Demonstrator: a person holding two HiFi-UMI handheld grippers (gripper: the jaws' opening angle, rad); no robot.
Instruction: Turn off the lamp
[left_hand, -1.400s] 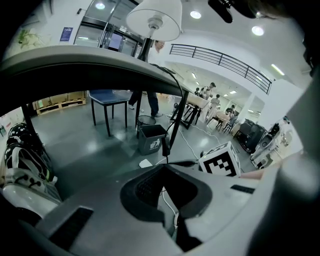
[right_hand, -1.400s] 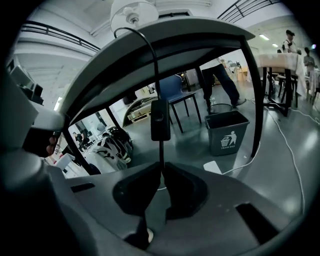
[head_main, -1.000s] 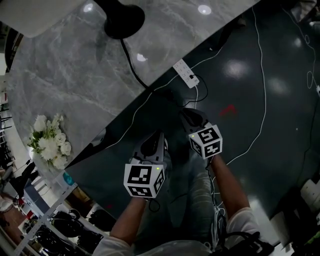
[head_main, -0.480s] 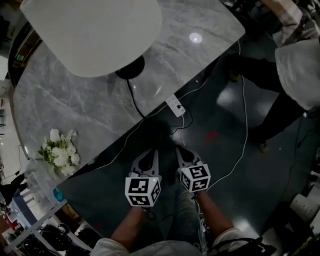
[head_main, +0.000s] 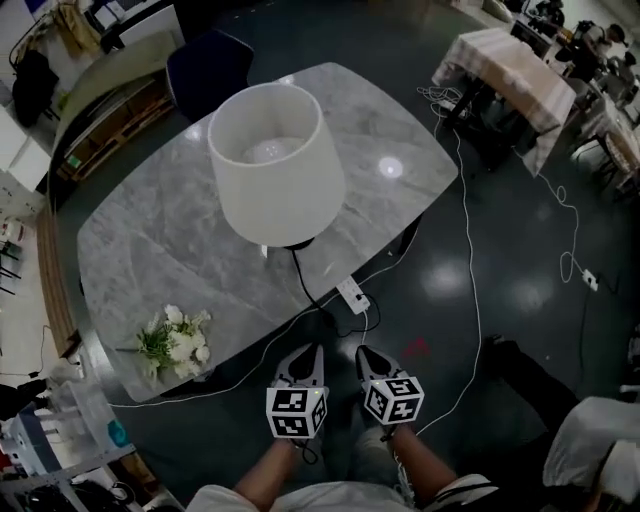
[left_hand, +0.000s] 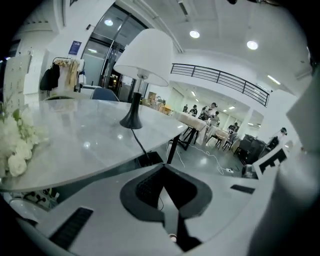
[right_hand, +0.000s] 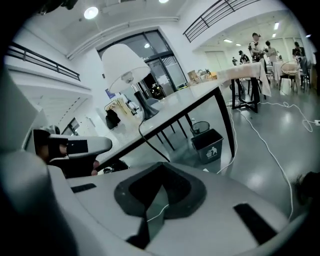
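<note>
Since a second ago the whole lamp (head_main: 275, 165) has come into sight, standing at upper centre on the marble table (head_main: 150, 240). Its black cord (head_main: 300, 275) runs down to a power strip (head_main: 352, 295) at the table's near edge. Just below, at bottom centre, the left gripper (head_main: 305, 352) and right gripper (head_main: 367, 352) are both clenched on nothing, well apart from the lamp.

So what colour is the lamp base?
Black; flared lamp base shows best in left gripper view.

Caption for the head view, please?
The left gripper and right gripper, both shut, side by side before a marble table with a white lamp and flowers.
</note>
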